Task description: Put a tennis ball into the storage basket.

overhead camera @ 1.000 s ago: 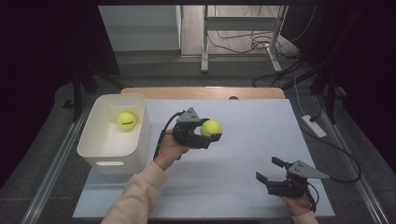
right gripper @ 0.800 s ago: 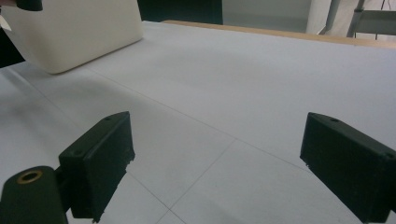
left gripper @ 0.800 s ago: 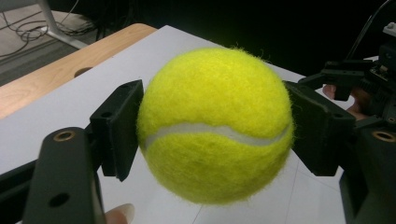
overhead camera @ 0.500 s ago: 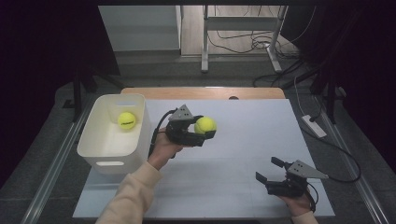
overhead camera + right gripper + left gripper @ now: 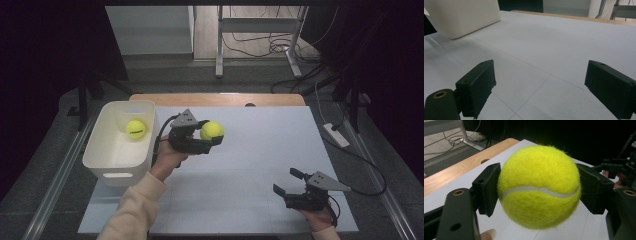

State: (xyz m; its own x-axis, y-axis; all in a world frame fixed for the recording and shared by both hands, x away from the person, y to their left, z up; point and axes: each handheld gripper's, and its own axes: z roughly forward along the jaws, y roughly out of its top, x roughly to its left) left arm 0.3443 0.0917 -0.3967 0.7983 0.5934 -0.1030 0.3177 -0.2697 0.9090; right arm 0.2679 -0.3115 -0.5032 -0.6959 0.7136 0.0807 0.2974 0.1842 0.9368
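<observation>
My left gripper (image 5: 212, 132) is shut on a yellow tennis ball (image 5: 211, 130) and holds it above the white table, just right of the white bin (image 5: 107, 160). In the left gripper view both black pads press the tennis ball's (image 5: 539, 187) sides. A second yellow tennis ball (image 5: 135, 128) lies inside the bin near its far end. My right gripper (image 5: 288, 182) rests low near the table's front right, jaws wide apart with nothing between them; the right gripper (image 5: 540, 85) looks over bare table toward the bin (image 5: 461, 17).
The white sheet (image 5: 260, 150) covers most of the table, with a wooden strip (image 5: 215, 99) along the far edge. A cable and white power strip (image 5: 336, 135) lie off the right side. Metal desk legs (image 5: 218, 45) stand beyond the table.
The left gripper with its ball has shifted left toward the bin and risen slightly. The right gripper has stayed put.
</observation>
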